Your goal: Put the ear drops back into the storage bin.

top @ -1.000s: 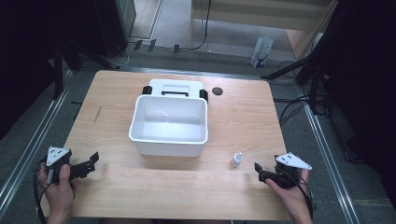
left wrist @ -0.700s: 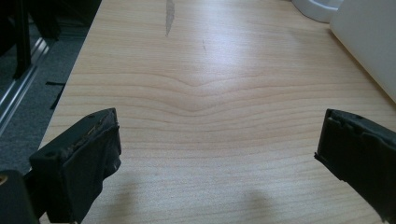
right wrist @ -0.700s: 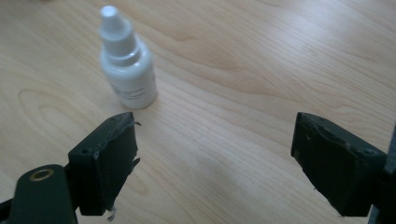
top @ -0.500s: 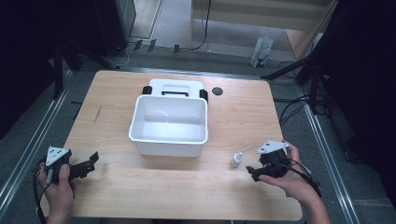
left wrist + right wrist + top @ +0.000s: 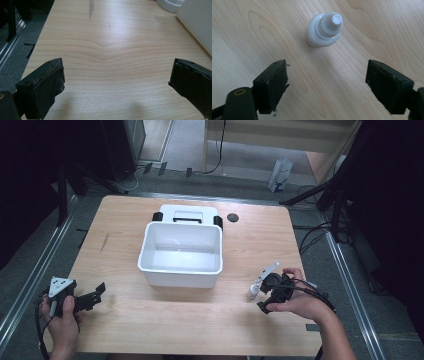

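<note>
Meanwhile, at the left of the high view, the left gripper [image 5: 92,296] lay low over the wooden table [image 5: 165,320], held in the person's left hand [image 5: 62,317], its jaws spread wide with nothing between them. In the left gripper view the same jaws stood far apart over bare wood, and a white wall of the tub [image 5: 197,23] rose ahead of them and off to the right.

Ahead and to the right of that gripper, in the high view, stood the white tub [image 5: 181,254], open at the top. Just behind it, touching or nearly so, lay a white lid [image 5: 187,214] with black clips at its ends. A small dark round spot [image 5: 232,217] sat on the table beside the lid.

Further right, the small white bottle [image 5: 253,291] stood upright on the table, just in front of the right gripper [image 5: 267,292], which the person's right hand [image 5: 295,300] held pointing steeply down. In the right gripper view the bottle [image 5: 324,30] sat ahead of the jaw tips, roughly centred between them but beyond their reach, its capped top facing the camera. The jaws had just been closing a little, yet stood well apart, with only bare wood between them and nothing gripped.
</note>
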